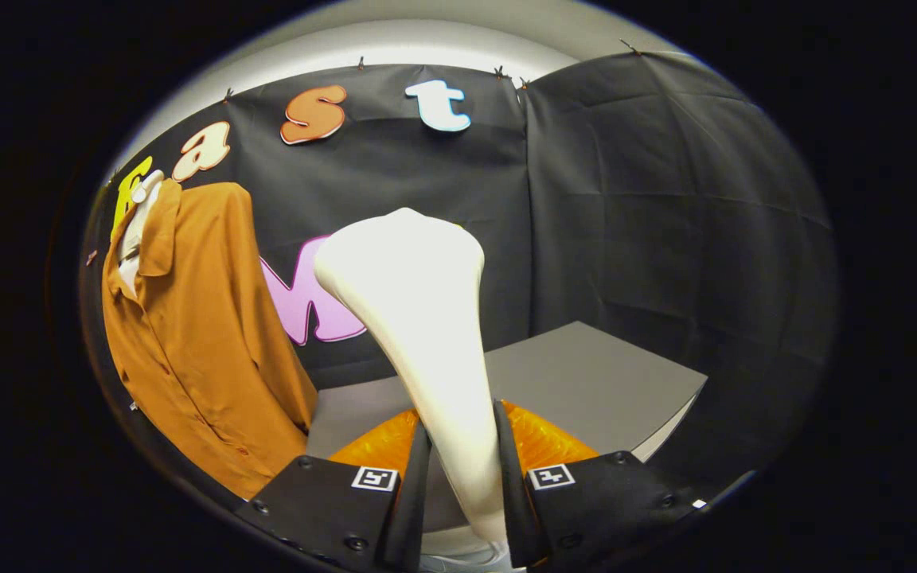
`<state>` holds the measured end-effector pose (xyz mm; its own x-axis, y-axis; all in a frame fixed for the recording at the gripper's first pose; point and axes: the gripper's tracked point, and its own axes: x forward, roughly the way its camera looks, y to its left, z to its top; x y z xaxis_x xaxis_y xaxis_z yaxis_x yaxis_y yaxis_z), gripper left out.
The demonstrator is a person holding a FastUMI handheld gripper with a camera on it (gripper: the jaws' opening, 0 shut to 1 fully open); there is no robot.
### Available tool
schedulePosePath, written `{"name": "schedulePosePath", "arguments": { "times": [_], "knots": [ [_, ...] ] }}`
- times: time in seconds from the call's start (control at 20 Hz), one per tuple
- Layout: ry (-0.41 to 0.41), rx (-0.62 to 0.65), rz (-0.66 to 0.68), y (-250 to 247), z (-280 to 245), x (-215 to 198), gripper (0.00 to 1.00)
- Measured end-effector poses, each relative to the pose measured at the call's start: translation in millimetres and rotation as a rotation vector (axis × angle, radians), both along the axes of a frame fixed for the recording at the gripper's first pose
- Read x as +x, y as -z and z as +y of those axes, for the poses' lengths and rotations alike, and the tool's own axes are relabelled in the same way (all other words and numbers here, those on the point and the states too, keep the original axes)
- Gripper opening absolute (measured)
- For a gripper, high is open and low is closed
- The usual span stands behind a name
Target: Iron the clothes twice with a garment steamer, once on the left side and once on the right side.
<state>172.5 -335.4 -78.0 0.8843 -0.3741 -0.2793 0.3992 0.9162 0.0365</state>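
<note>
My gripper [461,446] is shut on the white garment steamer [419,318], both fingers pressing its narrow handle. The steamer rises upright from between the fingers and widens to its head beyond them. An orange-brown shirt [196,342] hangs on a white hanger [140,208] against the black wall, off to the left of the steamer and apart from it. The steamer's head sits to the right of the shirt's right sleeve, with a gap between them.
A grey table top [586,382] lies beyond the fingers and to the right, its corner pointing right. Black cloth walls close the booth behind and on the right.
</note>
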Motion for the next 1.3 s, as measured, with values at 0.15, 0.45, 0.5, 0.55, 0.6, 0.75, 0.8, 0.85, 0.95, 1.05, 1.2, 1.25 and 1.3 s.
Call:
{"name": "schedulePosePath", "arguments": {
  "times": [0.15,0.45,0.5,0.55,0.6,0.75,0.8,0.85,0.95,1.05,1.2,1.25,1.3],
  "knots": [
    [-0.02,-0.03,-0.037,-13.6,46.3,-1.3,0.45],
    [-0.091,-0.042,-0.066,-21.3,139.0,16.1,0.45],
    [-0.101,-0.046,-0.068,-21.7,152.4,19.5,0.45],
    [-0.111,-0.046,-0.071,-21.5,164.3,23.3,0.45],
    [-0.123,-0.045,-0.074,-21.7,177.3,26.7,0.45],
    [-0.147,-0.054,-0.07,-20.8,204.1,40.0,0.45],
    [-0.15,-0.061,-0.065,-18.3,210.5,43.3,0.45],
    [-0.147,-0.067,-0.057,-17.4,215.6,46.7,0.45],
    [-0.147,-0.07,-0.04,-13.0,225.7,54.1,0.45],
    [-0.147,-0.077,-0.02,-7.3,233.1,63.0,0.45],
    [-0.138,-0.081,0.021,4.8,238.3,74.8,0.45],
    [-0.138,-0.081,0.038,10.2,241.0,78.3,0.45],
    [-0.137,-0.084,0.056,15.1,242.9,81.2,0.45]
  ]
}}
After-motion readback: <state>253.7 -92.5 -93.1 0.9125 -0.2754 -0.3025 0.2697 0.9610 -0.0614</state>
